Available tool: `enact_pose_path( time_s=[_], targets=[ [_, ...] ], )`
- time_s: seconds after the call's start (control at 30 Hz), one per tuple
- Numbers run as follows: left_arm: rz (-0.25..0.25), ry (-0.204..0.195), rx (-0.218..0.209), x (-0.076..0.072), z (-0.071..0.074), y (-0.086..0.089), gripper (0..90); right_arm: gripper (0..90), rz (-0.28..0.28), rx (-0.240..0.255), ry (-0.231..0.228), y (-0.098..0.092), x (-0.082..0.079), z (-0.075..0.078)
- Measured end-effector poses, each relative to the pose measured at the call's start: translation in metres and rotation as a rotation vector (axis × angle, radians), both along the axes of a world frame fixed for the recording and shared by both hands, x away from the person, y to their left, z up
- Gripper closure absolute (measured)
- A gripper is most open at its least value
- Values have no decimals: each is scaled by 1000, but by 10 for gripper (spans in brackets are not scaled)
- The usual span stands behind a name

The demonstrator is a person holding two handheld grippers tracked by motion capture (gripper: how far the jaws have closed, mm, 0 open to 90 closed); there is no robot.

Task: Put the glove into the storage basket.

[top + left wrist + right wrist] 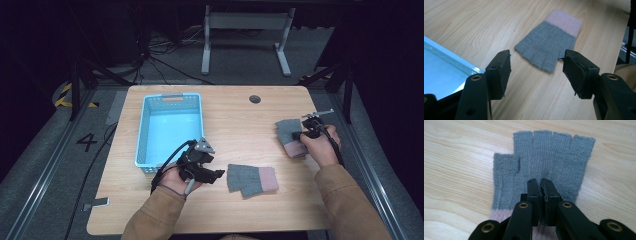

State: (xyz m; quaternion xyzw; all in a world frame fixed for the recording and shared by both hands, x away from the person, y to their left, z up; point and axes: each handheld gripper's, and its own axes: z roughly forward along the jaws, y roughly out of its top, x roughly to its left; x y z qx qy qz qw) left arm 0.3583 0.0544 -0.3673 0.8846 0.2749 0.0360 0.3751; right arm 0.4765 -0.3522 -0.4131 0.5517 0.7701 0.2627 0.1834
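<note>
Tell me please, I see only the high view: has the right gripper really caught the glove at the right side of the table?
Observer: Yes. In the right gripper view the right gripper is shut, and a fold of the grey knit of the right glove is pinched between its pads.
Operator: Which way does that glove lie?
Observer: Flat on the table, with its finger stubs pointing away from the gripper and its pink cuff under the jaws.
Operator: And the left gripper?
Observer: The left gripper is open, with nothing between its jaws; the second glove lies beyond them, and a corner of the blue basket is beside it.
</note>
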Motion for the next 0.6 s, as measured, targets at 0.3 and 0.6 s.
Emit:
enact_pose_path(
  time_s=[0.3,0.6],
  targets=[
    [3,-2,-2,-1,1,0,397,863,43,11,-35,5,-13,23],
    [3,0,-2,-1,2,1,397,862,149,20,-48,15,-30,44]
  ],
)
